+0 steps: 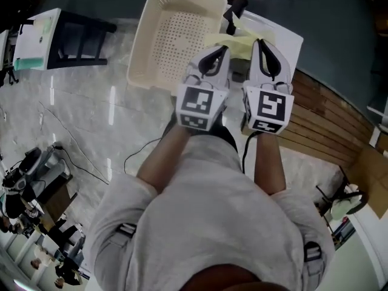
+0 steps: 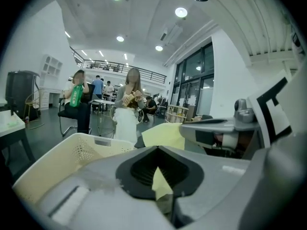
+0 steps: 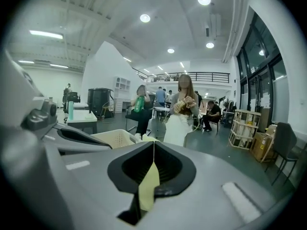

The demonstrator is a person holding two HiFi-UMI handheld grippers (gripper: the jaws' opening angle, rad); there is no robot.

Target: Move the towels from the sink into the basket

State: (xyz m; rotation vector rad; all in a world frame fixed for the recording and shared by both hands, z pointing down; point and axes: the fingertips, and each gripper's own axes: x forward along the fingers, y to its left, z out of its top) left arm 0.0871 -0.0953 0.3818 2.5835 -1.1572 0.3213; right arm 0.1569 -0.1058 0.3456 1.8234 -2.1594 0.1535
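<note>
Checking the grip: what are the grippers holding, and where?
One yellow towel: the left gripper and the right gripper each pinch an edge, jaws shut on the cloth.

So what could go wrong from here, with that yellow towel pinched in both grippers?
1. The left gripper and right gripper are each shut on only a thin edge of the yellow towel, so a corner might slip free.
2. The towel sits at the basket's right rim, mostly beside it. Released now, it would likely land outside.

Matt plastic basket (image 1: 141,52), yellow cloth towel (image 1: 234,42)
</note>
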